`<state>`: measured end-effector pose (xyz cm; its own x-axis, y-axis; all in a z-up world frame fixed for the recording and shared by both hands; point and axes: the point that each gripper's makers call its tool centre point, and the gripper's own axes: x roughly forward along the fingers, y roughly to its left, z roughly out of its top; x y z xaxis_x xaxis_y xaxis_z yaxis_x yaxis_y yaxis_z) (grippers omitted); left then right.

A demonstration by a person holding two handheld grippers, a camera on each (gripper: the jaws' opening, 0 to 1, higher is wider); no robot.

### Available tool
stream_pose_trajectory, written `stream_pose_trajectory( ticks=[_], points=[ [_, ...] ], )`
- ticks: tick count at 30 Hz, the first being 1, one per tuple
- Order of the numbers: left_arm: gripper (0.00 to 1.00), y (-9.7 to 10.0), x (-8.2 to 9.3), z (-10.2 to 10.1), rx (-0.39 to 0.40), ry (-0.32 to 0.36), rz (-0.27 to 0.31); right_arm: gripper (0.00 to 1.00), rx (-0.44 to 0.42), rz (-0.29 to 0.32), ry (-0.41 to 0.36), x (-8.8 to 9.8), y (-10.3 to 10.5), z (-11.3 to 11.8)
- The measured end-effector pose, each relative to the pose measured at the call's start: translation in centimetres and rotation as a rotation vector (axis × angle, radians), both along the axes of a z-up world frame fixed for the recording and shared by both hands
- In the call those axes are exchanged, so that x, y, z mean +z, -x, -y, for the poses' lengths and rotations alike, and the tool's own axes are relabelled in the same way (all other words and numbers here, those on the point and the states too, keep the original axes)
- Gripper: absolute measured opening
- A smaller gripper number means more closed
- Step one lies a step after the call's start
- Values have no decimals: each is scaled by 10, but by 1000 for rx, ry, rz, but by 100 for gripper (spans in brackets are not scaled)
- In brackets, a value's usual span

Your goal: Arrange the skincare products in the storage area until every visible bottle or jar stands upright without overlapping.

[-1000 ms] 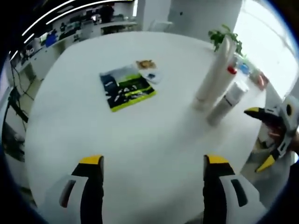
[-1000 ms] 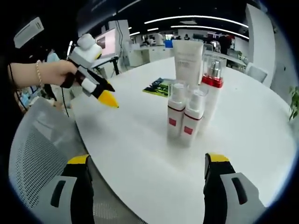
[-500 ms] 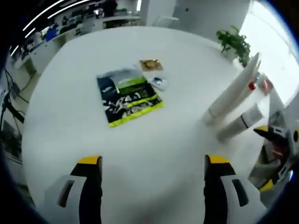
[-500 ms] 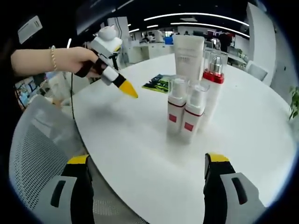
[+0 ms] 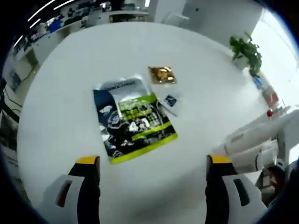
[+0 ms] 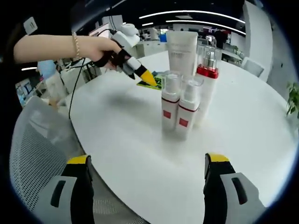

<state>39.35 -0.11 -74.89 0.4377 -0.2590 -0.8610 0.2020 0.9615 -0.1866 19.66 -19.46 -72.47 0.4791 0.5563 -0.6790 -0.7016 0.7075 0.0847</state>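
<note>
Left gripper (image 6: pixel 148 78), jaws spread and empty, is held by an outstretched hand (image 6: pixel 96 49) over the green packet (image 5: pixel 133 123), while right gripper (image 6: pixel 145 186) is kept wide before the upright bottles (image 6: pixel 180 112).

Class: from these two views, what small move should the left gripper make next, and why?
Probably lower the open left gripper toward the sachets beside the leaflet: they lie flat, apart from the upright bottles, and it already hangs above them.

The left gripper view looks steeply down on the desk (image 5: pixel 56 107) from close above the leaflet (image 5: pixel 133 122). The right gripper view faces across the desk (image 6: pixel 261 121) toward the bottles (image 6: pixel 180 109), low and near; both views share them.
</note>
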Motion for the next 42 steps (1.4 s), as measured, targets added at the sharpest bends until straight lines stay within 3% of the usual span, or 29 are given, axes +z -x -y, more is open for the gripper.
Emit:
stream_pose_trajectory(
  ticks=[20, 24, 37, 42],
  points=[
    [84, -55, -16, 3, 38, -58, -28, 99, -17, -29, 4, -5, 2, 1],
    [83, -54, -19, -2, -4, -120, -40, 99, -19, -35, 6, -5, 3, 2],
    [82, -58, -22, -19, -59, -212, -32, 99, -30, -46, 1, -7, 3, 2],
    [82, -61, -28, -26, -78, -214, -41, 99, -31, -48, 1, -9, 3, 3]
  ],
)
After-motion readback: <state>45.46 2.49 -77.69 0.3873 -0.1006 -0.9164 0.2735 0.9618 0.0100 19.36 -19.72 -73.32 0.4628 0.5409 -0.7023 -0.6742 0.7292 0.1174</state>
